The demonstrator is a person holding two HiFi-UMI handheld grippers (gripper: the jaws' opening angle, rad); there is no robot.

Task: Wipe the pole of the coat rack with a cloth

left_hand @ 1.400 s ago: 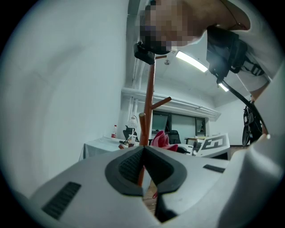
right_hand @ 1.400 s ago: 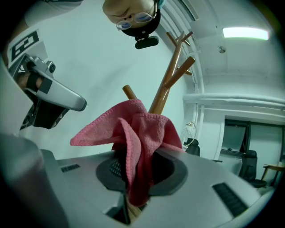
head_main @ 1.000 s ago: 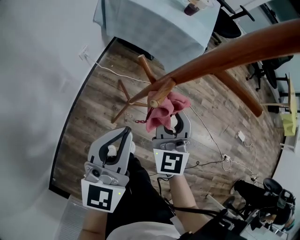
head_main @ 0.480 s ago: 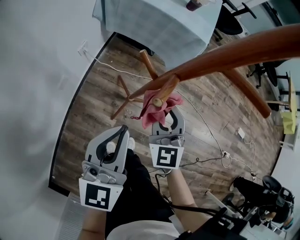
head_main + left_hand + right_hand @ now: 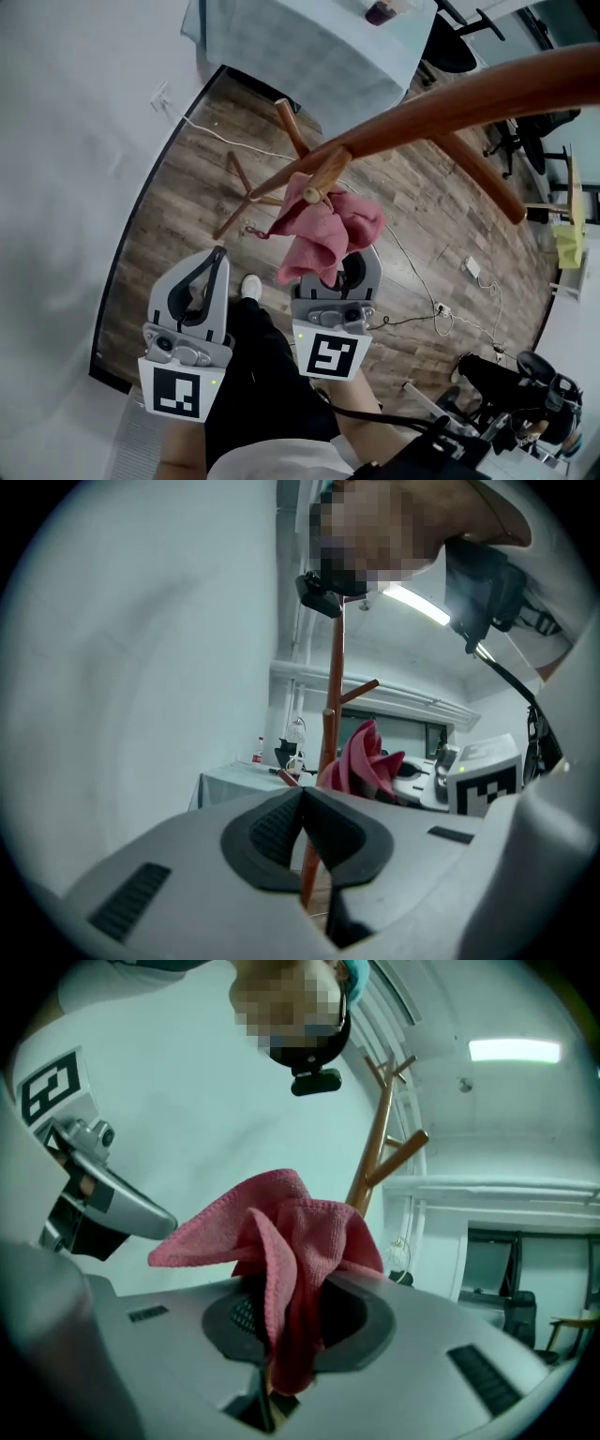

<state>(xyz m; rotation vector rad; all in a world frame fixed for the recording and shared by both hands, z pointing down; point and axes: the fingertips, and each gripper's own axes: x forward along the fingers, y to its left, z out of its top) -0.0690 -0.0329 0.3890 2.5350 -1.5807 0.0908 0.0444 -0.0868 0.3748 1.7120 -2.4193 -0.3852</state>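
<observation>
Glossy smooth wooden pole (image 5: 450, 108), nubby pink cloth (image 5: 323, 232), matt grey plastic right hand-held gripper (image 5: 339, 277), grainy wood-plank floor (image 5: 187, 225)

In the right tool (image 5: 341, 265), a cloth (image 5: 323, 234), up against the pole (image 5: 450, 103) just under a peg (image 5: 325, 178). Left of it, apart from the pole, the left tool (image 5: 212, 267). Beyond the rack's feet (image 5: 239, 178), a surface (image 5: 300, 47).

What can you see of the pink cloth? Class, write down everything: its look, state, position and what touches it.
The pink cloth looks like soft microfibre with a stitched edge. It is crumpled into loose folds, not spread flat. The right gripper has its jaws shut on the lower part, and the rest bunches up and flops out over them. It sits at the end of a short wooden peg on the coat rack's pole; whether it presses on the wood cannot be told.
</observation>
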